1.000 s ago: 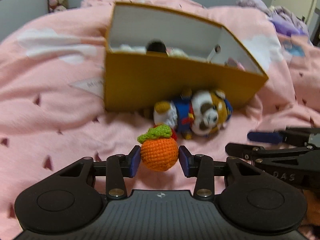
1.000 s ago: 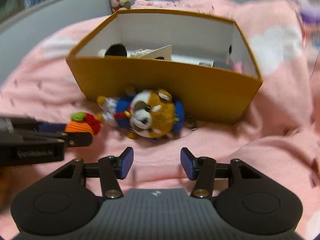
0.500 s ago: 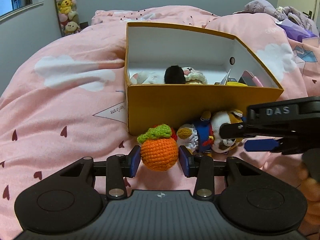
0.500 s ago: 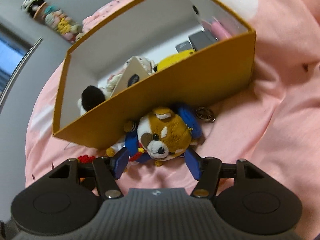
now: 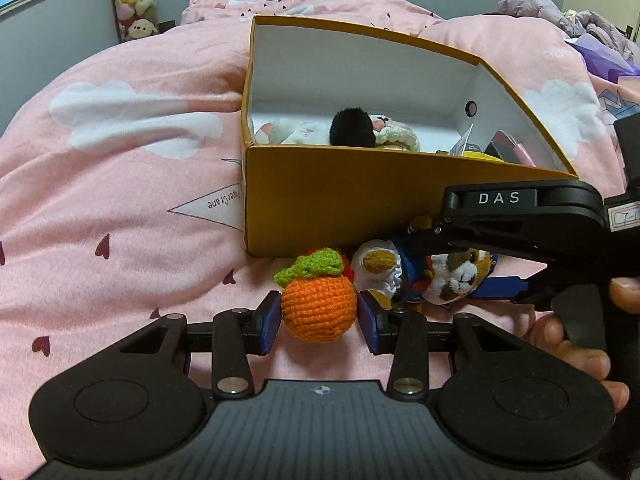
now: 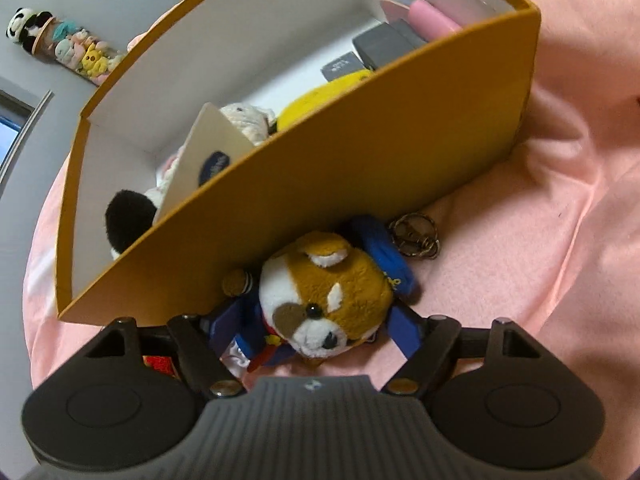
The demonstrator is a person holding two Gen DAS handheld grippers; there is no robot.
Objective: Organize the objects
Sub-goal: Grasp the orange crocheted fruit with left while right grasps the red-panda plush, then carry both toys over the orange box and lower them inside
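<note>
My left gripper (image 5: 319,317) is shut on a crocheted orange (image 5: 319,307) with a green leaf, held just in front of the yellow box (image 5: 344,212). My right gripper (image 6: 316,328) is open, its blue pads on either side of a brown and white plush dog (image 6: 324,304) in blue clothes that lies on the pink blanket against the box's front wall (image 6: 360,168). The dog (image 5: 452,276) and the right gripper (image 5: 520,232) also show in the left wrist view. The box holds several plush toys and small items.
A metal key ring (image 6: 416,234) lies on the blanket beside the dog. The pink duvet (image 5: 120,200) surrounds the box. Stacked plush toys (image 5: 132,0) stand against the far wall. Purple bedding (image 5: 592,36) lies at the far right.
My right gripper has tilted and moved down onto the plush dog, its pads now around it. My left gripper, still holding the orange, has risen and drawn closer to the box.
</note>
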